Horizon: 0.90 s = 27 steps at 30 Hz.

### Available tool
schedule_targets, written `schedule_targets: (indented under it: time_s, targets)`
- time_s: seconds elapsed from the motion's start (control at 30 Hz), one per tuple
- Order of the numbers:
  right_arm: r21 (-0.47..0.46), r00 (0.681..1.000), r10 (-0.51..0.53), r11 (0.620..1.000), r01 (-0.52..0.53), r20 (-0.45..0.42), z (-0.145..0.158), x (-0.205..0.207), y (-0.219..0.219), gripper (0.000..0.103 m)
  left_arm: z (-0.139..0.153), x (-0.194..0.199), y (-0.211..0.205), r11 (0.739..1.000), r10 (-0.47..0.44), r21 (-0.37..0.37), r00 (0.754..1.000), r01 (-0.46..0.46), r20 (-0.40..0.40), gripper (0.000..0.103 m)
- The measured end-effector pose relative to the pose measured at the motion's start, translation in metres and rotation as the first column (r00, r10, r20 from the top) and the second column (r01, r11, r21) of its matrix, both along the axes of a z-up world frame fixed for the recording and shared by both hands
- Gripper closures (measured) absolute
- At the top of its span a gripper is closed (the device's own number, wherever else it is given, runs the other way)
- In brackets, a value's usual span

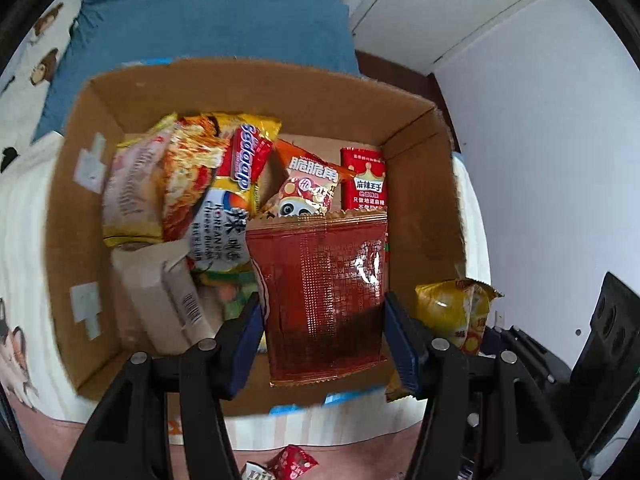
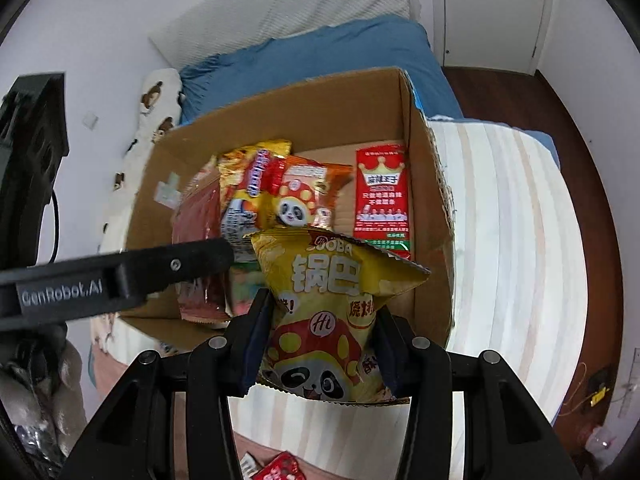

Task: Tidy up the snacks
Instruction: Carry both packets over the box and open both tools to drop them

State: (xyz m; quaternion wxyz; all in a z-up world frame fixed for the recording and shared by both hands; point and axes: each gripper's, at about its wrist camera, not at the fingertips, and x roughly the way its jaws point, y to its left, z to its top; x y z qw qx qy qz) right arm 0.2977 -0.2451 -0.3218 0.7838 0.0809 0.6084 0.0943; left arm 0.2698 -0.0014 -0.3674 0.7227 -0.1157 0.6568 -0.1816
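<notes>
An open cardboard box (image 1: 256,84) on a bed holds several snack packets. My left gripper (image 1: 324,332) is shut on a dark red foil packet (image 1: 324,280) and holds it upright over the box's near side. My right gripper (image 2: 324,344) is shut on a yellow panda snack bag (image 2: 328,304) above the box's near edge (image 2: 160,320). That yellow bag also shows at the right in the left wrist view (image 1: 452,312). The left gripper's arm (image 2: 120,276) and its red packet (image 2: 200,224) show at the left in the right wrist view.
In the box lie noodle packs (image 1: 188,176), an orange panda bag (image 1: 308,188), a red crown packet (image 1: 364,180) and a beige pack (image 1: 160,292). A blue blanket (image 1: 208,24) lies behind. A small red packet (image 2: 280,470) lies below, near me. A striped white quilt (image 2: 512,240) is at the right.
</notes>
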Motion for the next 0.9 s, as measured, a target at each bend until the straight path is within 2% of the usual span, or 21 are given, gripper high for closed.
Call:
schedule_targets:
  time_s: [0.27,0.33,0.4,0.43,0.47,0.5,0.57,0.73,0.9]
  targets:
    - [0.002,0.999,-0.024,1.0,0.024,-0.04,-0.037,0.016,0.002,0.053,-0.023,0.012,-0.017,0.999,-0.033,0.005,0.997,0.033,-0.063,0.047]
    - [0.005,0.997,-0.031,1.0,0.031,-0.076,-0.044,0.018,-0.002,0.049,-0.031,0.015,-0.021,0.999,-0.04,0.01,0.995,0.041,-0.091,0.047]
    - [-0.028,0.995,-0.029,0.999,0.027,-0.1,-0.049,0.019,-0.002,0.021,-0.039,0.018,-0.024,0.999,-0.035,0.02,0.992,0.037,-0.12,0.041]
    - [-0.015,0.995,-0.02,1.0,0.019,-0.098,-0.049,0.019,-0.001,0.02,-0.043,0.019,-0.024,0.999,-0.031,0.015,0.992,0.033,-0.121,0.039]
    - [-0.027,0.994,-0.021,0.999,0.019,-0.104,-0.05,0.018,0.0,0.019,-0.045,0.02,-0.025,0.999,-0.029,0.019,0.993,0.032,-0.111,0.032]
    - [-0.032,0.994,-0.019,0.999,0.015,-0.105,-0.05,0.017,0.001,0.017,-0.045,0.02,-0.025,0.999,-0.031,0.027,0.994,0.034,-0.101,0.018]
    - [-0.036,0.994,-0.014,0.999,0.01,-0.107,-0.05,0.016,0.004,0.013,-0.044,0.019,-0.024,0.998,-0.031,0.053,0.996,0.036,-0.086,0.011]
    - [-0.074,0.996,-0.015,0.997,0.008,-0.093,-0.047,0.014,0.012,0.007,-0.029,0.013,-0.013,0.998,-0.026,0.057,0.998,0.029,-0.051,0.01]
    - [-0.09,0.998,-0.026,0.996,0.021,-0.055,-0.035,0.005,0.015,0.006,-0.011,-0.001,-0.001,0.996,0.004,0.093,0.999,-0.009,0.054,0.01]
